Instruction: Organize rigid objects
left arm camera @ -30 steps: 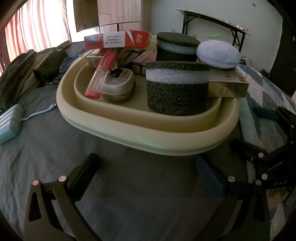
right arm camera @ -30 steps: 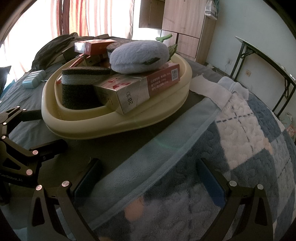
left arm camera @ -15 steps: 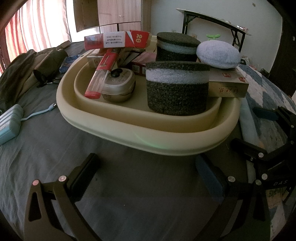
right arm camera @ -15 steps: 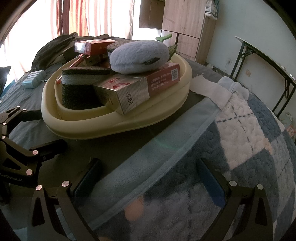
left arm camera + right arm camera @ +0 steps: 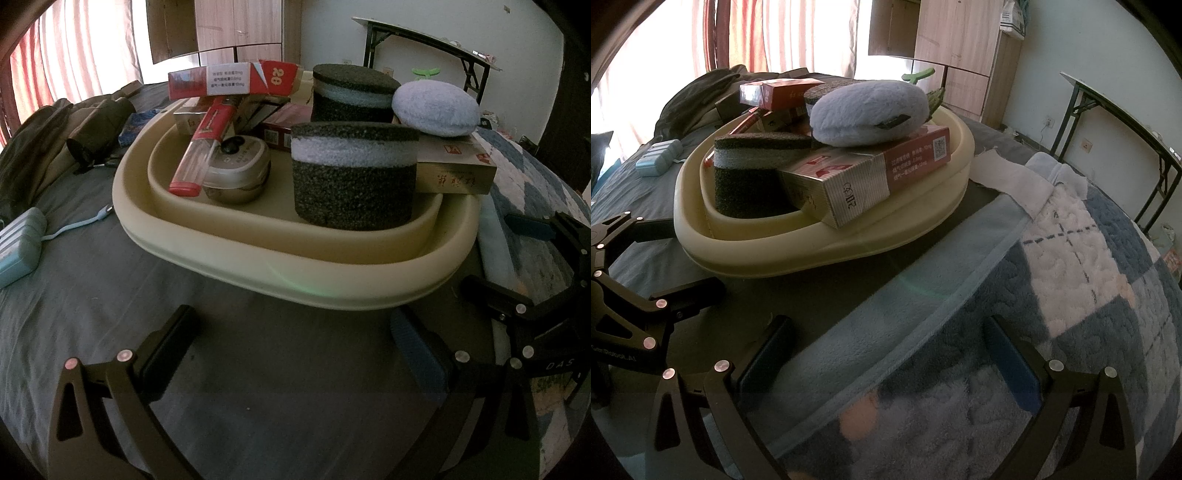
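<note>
Resting on the grey bedsheet, a cream oval basin holds the rigid things piled together. At its near edge stands a black foam cylinder with a pale band, and a second like it rises behind. A round metal tin sits beside the near cylinder, with a red-capped clear tube leaning over its rim. A long red cigarette carton lies across the top of the heap at the far edge. At the basin's right edge a silver-and-red carton juts over the rim, carrying a pale blue plush pad. A light blue box, perhaps a charger, lies on the sheet well left of the basin. The left gripper hovers over the sheet just before the basin, fingers spread wide, gripping nothing. The right gripper hangs over the patterned blanket, likewise spread and empty.
</note>
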